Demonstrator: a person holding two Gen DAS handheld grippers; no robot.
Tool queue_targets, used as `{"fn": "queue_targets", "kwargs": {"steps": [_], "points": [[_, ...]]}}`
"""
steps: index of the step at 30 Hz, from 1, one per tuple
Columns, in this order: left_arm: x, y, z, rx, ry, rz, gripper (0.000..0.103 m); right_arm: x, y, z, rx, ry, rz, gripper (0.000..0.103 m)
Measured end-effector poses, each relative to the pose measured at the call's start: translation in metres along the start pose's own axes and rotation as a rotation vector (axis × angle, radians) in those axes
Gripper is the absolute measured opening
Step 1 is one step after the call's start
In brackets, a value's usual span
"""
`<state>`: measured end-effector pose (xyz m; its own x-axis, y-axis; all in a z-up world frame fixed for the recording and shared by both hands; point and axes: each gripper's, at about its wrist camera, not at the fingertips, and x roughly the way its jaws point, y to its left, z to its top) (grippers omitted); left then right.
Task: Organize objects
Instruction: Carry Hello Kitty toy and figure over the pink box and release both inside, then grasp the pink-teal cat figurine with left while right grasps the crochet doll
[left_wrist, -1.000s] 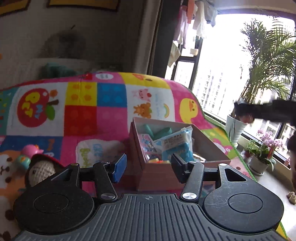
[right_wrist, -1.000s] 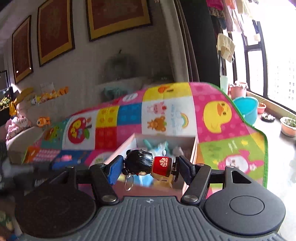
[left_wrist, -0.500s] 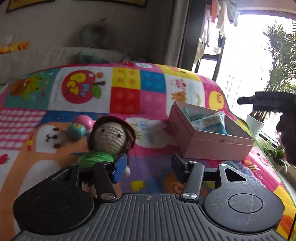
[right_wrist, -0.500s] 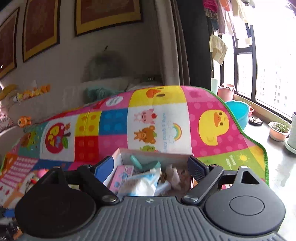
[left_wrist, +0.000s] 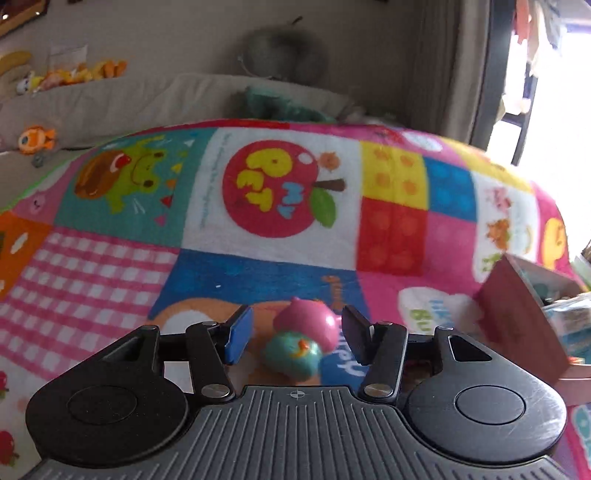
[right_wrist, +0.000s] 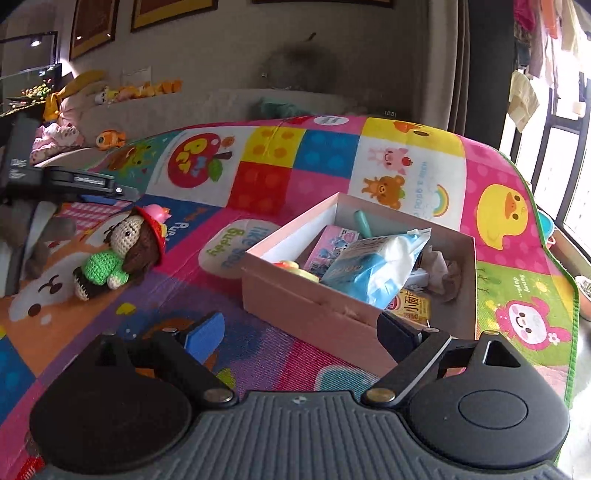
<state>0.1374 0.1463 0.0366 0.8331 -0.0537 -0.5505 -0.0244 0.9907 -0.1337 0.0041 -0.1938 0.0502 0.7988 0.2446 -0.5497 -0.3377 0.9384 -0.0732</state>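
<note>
play mat (right_wrist: 317, 173) bears pink box (right_wrist: 314, 310): blue-white pouch (right_wrist: 373, 266), small packets inside.

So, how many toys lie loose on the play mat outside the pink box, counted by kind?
Crocheted doll: 1
Pink and teal toy, between the open left tongs: 1
Total: 2 loose toys on the play mat, beside the pink box.

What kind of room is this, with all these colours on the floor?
Probably a home living room used as a child's play area: a cartoon play mat covers the floor, a crocheted doll lies on it, and framed pictures hang on the wall.
</note>
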Motion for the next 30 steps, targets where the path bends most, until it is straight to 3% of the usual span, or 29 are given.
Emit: {"fn": "queue_targets", "kwargs": {"steps": [1,2,6,9,11,13,18,25,27,30], "points": [[0.012,0.000,-0.001,0.002,0.019,0.024,0.058,-0.002,0.001,-0.002,-0.003,0.002,0.004,0.092],[0.020,0.001,-0.002,-0.005,0.026,0.016,0.062,-0.004,0.002,-0.005,-0.004,0.005,0.007,0.093],[0.031,-0.002,-0.002,-0.075,0.044,-0.037,0.062,-0.008,-0.002,-0.015,-0.003,0.026,0.009,0.097],[0.034,-0.011,-0.005,-0.073,0.079,-0.066,0.059,-0.006,-0.006,-0.022,0.011,0.053,0.003,0.097],[0.036,-0.013,-0.008,-0.097,0.118,-0.100,0.043,-0.005,-0.009,-0.028,0.037,0.066,0.004,0.097],[0.035,-0.009,-0.011,-0.153,0.144,-0.133,0.040,-0.007,-0.011,-0.032,0.061,0.067,0.004,0.097],[0.011,-0.015,-0.027,-0.184,0.171,-0.169,0.038,-0.015,-0.013,-0.037,0.093,0.050,0.012,0.097],[-0.031,-0.062,-0.064,-0.142,0.266,-0.366,0.038,-0.017,-0.019,-0.046,0.137,0.064,0.015,0.097],[-0.037,-0.080,-0.071,-0.121,0.301,-0.435,0.038,-0.021,-0.020,-0.046,0.158,0.063,0.046,0.097],[-0.038,-0.098,-0.074,-0.093,0.330,-0.482,0.038,-0.030,-0.014,-0.041,0.187,0.068,0.201,0.103]]}}
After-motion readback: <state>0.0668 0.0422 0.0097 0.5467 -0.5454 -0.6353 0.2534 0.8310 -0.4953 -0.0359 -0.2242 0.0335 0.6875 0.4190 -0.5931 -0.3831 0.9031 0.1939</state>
